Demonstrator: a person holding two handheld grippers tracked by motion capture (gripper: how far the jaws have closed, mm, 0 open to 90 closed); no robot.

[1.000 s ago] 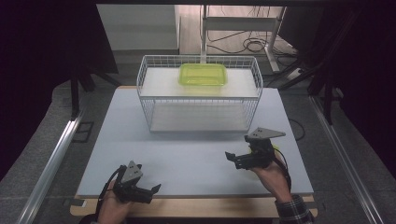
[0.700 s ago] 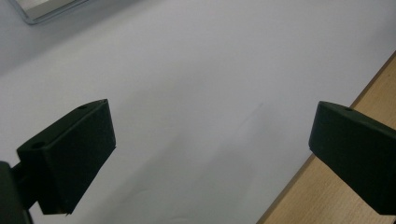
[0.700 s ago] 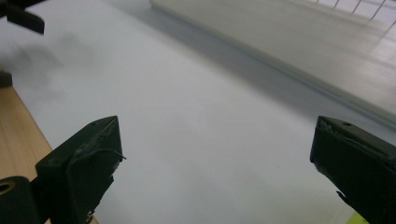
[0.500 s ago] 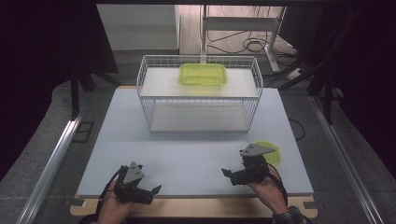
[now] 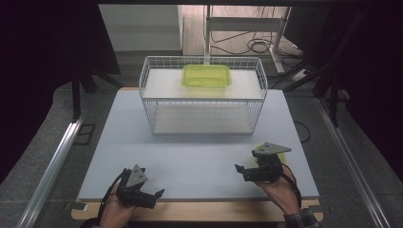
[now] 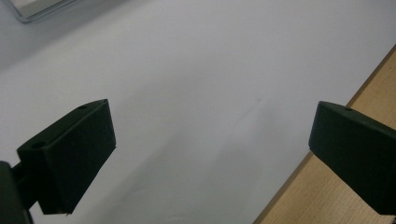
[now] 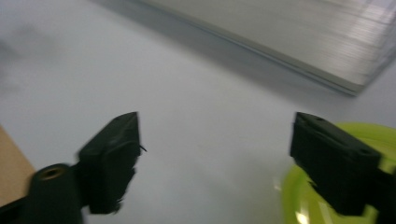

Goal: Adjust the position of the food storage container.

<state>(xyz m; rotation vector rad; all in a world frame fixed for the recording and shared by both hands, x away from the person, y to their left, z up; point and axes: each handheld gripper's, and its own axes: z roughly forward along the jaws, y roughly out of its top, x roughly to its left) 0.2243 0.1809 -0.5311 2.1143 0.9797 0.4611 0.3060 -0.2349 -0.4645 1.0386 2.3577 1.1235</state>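
From my high view, the right gripper (image 5: 248,167) sits at about 4 o'clock on the white table (image 5: 199,156), with a green dish (image 5: 280,156) peeking out just behind it. My right gripper view shows what the overhead hides: the dish (image 7: 327,205) lies under the jaw at the right of that view, with only bare table in the gap between the jaws. Those jaws have just been closing, yet they stand apart and grip nothing. The left gripper (image 5: 154,195) rests at 7 o'clock by the wooden edge (image 6: 327,205), jaws wide with nothing in them. At 12 o'clock stands a wire basket (image 5: 147,90) carrying a green container (image 5: 206,76). Beyond are a dark floor, cables and a metal rail. A second ago the right gripper was higher and the dish was hidden.
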